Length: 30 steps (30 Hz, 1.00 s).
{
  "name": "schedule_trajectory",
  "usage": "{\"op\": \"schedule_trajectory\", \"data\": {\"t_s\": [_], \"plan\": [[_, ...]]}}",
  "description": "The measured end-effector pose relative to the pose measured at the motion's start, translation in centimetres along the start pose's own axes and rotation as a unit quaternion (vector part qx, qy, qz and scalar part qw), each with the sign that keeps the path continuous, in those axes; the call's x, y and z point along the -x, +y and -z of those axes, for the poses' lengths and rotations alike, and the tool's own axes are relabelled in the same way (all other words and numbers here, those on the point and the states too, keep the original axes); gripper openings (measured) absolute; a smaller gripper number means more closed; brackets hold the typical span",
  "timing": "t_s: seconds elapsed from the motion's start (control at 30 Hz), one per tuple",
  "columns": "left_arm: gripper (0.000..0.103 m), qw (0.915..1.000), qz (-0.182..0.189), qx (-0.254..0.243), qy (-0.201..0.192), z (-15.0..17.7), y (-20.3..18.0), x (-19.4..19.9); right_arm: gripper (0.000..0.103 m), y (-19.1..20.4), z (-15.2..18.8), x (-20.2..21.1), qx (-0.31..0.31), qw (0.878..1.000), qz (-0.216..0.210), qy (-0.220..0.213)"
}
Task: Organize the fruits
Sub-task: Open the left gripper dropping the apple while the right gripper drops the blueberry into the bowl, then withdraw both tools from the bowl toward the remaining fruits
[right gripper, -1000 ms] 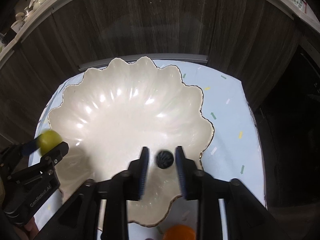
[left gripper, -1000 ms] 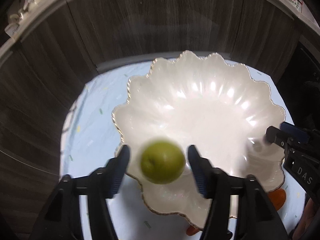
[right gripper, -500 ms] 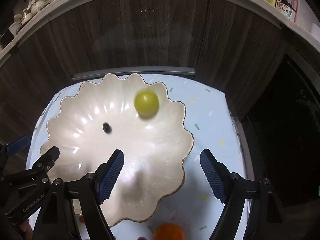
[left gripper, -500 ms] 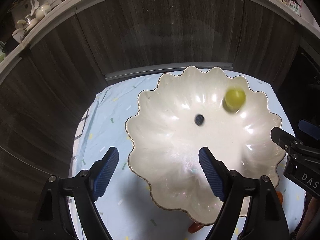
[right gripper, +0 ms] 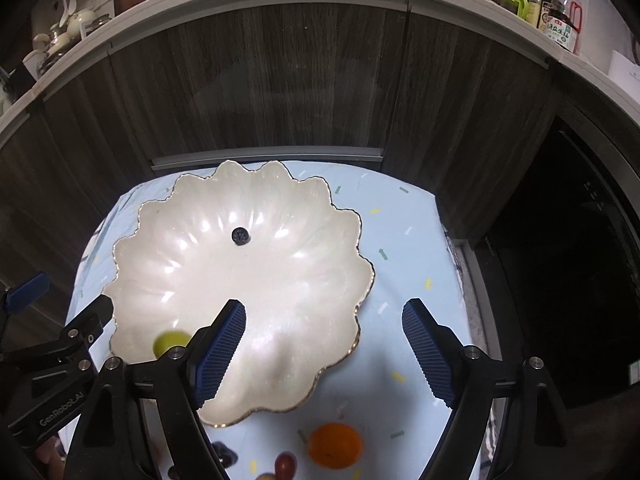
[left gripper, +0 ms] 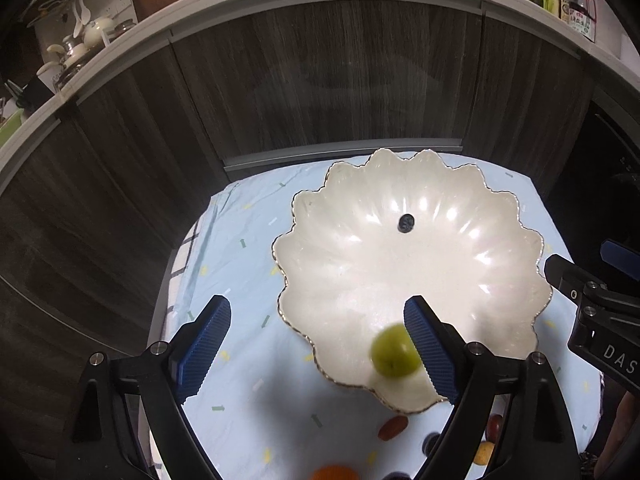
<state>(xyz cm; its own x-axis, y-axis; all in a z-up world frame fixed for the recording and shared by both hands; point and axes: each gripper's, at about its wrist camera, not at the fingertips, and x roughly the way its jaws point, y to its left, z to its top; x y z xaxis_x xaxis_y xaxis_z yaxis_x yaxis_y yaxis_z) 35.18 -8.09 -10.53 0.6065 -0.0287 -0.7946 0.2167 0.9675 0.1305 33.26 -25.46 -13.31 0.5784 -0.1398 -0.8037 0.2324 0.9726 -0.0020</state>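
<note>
Both my tongs hang over the scalloped pearly white dish (right gripper: 280, 280) with nothing between the blue pads: my left gripper (left gripper: 318, 344) and my right gripper (right gripper: 324, 344) have just been opening and now gape wide. The small green round fruit (left gripper: 394, 354) and the dark blueberry (right gripper: 240, 236) lie loose inside the dish. What remains sits nearer me than the dish: the orange (right gripper: 335, 445) lies on the pale blue cloth (right gripper: 408, 248) below my right gripper, which I judge the nearer one.

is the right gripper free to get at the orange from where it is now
Probably yes. The right gripper has its jaws open and empty, having just opened, and the orange lies uncovered on the cloth just below it, outside the bowl.
</note>
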Motion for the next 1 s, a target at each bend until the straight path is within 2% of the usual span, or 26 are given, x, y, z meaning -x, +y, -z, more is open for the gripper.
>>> {"op": "schedule_trajectory", "data": {"t_s": [0.3,1.0], "plan": [[0.089,1.0,0.0,0.003,-0.008,1.0,0.1,2.1,0.081,-0.1,1.2,1.8,-0.004,1.0,-0.001,-0.003],[0.089,1.0,0.002,-0.003,0.005,4.9,0.2,4.0,0.081,-0.3,4.5,3.5,-0.006,1.0,-0.002,0.002]]}}
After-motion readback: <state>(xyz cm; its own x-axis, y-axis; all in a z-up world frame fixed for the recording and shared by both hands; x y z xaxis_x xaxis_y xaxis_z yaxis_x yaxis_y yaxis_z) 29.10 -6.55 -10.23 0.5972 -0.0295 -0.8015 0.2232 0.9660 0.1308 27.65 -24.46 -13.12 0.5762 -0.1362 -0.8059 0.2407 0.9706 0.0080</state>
